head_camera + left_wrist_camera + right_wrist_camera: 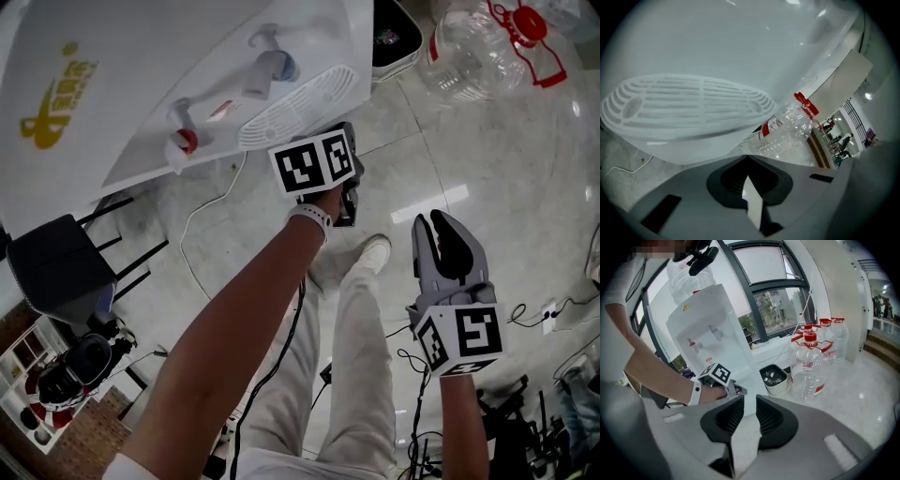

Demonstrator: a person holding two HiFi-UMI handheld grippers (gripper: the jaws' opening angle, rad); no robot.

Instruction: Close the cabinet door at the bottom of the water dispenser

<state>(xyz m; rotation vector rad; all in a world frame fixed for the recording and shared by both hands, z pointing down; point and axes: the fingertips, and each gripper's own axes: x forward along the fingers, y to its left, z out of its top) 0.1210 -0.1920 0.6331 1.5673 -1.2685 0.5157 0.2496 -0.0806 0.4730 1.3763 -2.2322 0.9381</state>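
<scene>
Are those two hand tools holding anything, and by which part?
Nothing is held. The left tool is shut with nothing between its jaws; the right tool stands slightly open, empty.

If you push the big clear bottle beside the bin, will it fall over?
Probably, easily: the bottle looks empty, so likely light. It stands tall on a smooth shiny floor, so it may slide first. Once down, its round body would likely roll.

Grey fingers (427, 251), black-white marker cubes (314, 161) — white wristband (312, 215), pale trousers (366, 375)

An office-like lobby: polished stone floor (487, 169), tall windows (778, 301), water dispenser (701, 329), spare water jugs (810, 366).
</scene>
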